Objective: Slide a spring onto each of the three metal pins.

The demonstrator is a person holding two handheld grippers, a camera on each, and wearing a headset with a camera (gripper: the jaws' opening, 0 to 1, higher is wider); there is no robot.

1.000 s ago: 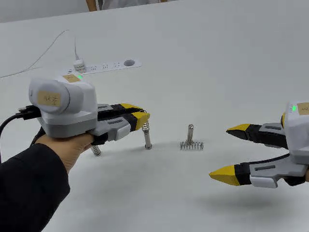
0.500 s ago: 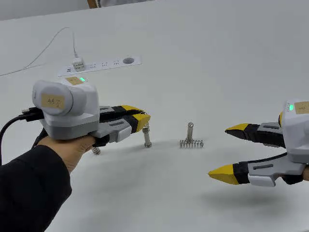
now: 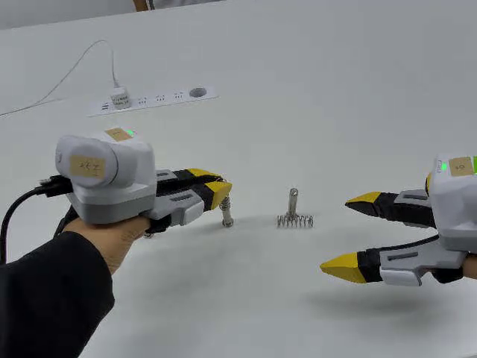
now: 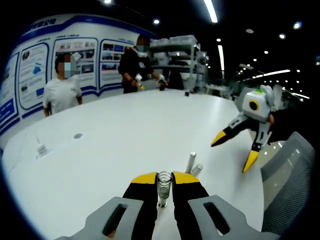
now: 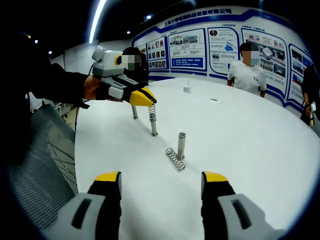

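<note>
Here, on the smooth white desk (image 3: pixel 335 89), the left tool (image 4: pixel 164 177) pinches a coiled steel spring (image 4: pixel 163 184) around a slim upright metal pin (image 3: pixel 226 216); the right tool (image 3: pixel 339 233) is spread wide. The right gripper view adds a spring-covered pin (image 5: pixel 134 111) behind, and a loose spring (image 5: pixel 175 159) touches the middle pin (image 5: pixel 181 145).

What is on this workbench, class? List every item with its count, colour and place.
Metal pins: three, silver, upright in a row on the white table.
Springs: three, silver; one on the far pin, one held on the middle pin, one lying beside the bare pin.
Power strip: one, white, at the table's far side.
Bystanders: two, beyond the table.
Left gripper: yellow-tipped, shut on a spring.
Right gripper: yellow-tipped, open.
</note>
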